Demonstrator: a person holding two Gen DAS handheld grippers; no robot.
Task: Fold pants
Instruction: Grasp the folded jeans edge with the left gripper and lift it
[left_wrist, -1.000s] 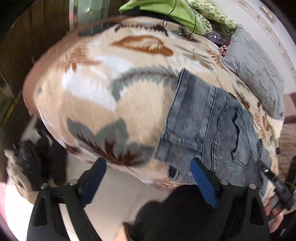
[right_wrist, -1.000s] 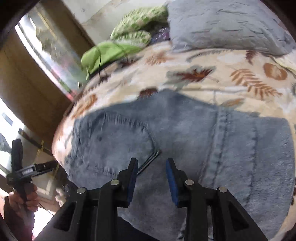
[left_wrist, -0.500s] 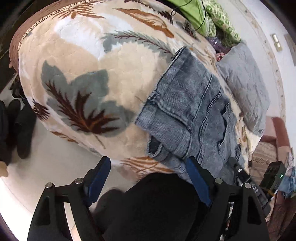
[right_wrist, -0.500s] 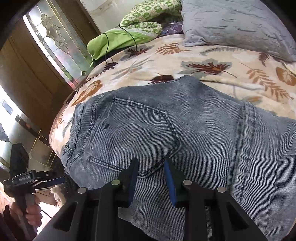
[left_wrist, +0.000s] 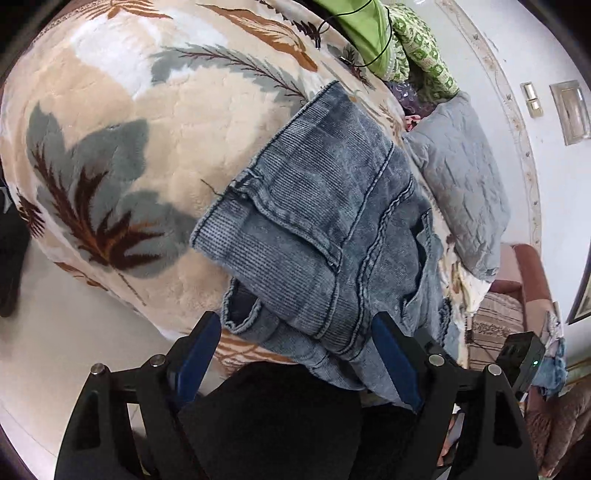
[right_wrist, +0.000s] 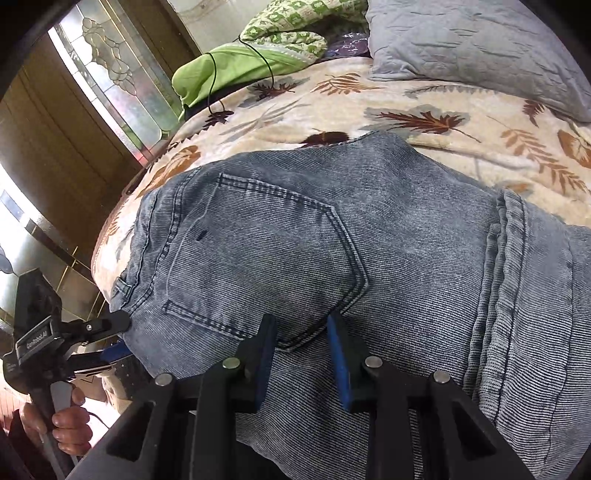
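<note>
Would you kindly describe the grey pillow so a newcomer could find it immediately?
Start from the bed's leaf-patterned blanket. Beyond the denim pants, at the far edge, lies the grey pillow. Unlike the green bedding beside it, it is plain grey, quilted and crinkled.

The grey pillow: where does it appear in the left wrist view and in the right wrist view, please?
Left wrist view: the grey pillow lies at the right, beyond the jeans, near the wall.
Right wrist view: the pillow fills the top right corner, above the jeans.
Shared landmark: the green cloth with a black cable over it, at the far end of the bed.
</note>
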